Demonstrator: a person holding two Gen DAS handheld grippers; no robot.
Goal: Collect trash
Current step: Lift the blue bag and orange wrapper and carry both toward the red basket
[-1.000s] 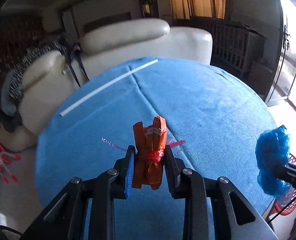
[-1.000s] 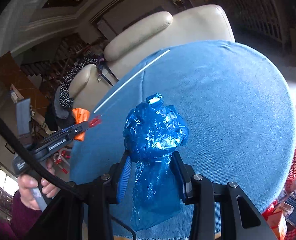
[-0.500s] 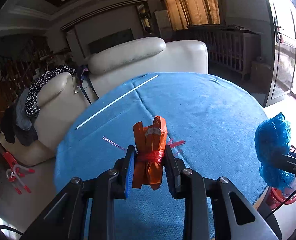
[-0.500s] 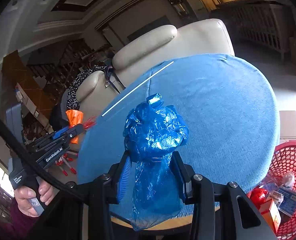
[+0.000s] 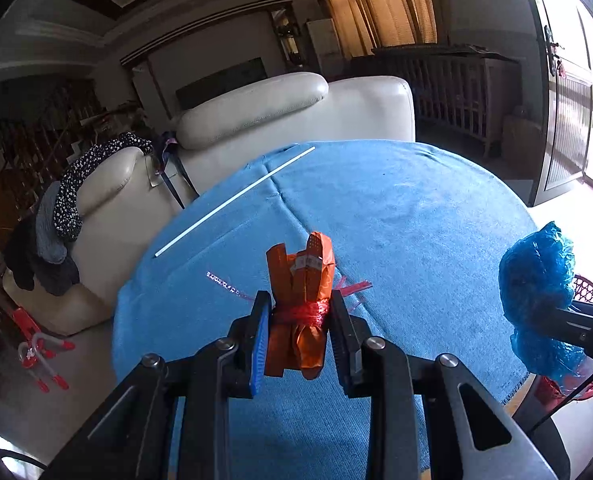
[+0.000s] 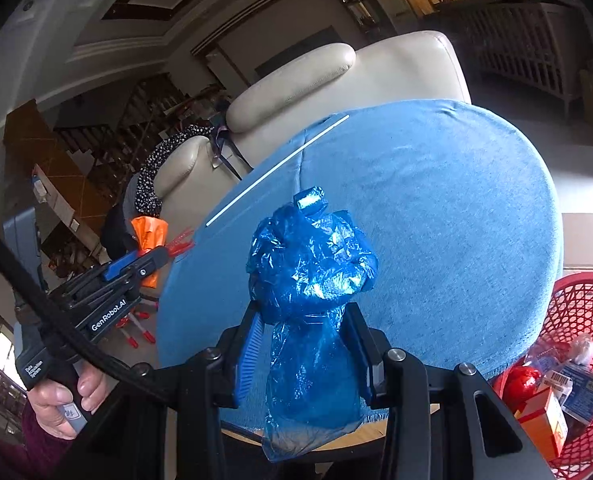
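- Now lifted clear of the blue tablecloth [image 5: 416,220], two knotted bundles of rubbish hang in the person's grippers, a second after both were held lower and nearer over the cloth; more of the cream sofa [image 5: 256,120] and floor shows beyond the fingers than before.
- Clenched on the orange bag [image 5: 300,300], the left gripper [image 5: 298,336] pinches it at its red string tie, the bag's top standing up ahead of the fingertips and its tail hanging below them.
- Clamped likewise, the right gripper [image 6: 304,348] grasps the blue bag [image 6: 312,264] at its neck, the crumpled head bulging above the fingers and loose film trailing beneath.
- Neither grip has shifted; the pull-back suggests both pieces are picked and ready to be carried to a bin.
- Low to the right of the right fingers stands a red mesh basket [image 6: 576,304], already holding cartons and wrappers: the likely drop point, just past the table's near edge.
- Ahead of both sets of fingers the cloth lies bare except for a thin white stick [image 5: 232,204] near its far edge and a pink shred [image 5: 228,284] just left of the left fingertips, possibly trash yet to be gathered.
- Room to swing right looks open; the table's rim beneath the blue bag's tail is the one edge to clear.
- At the left of the right fingers, the person's hand [image 6: 60,396] grips the other tool's handle.
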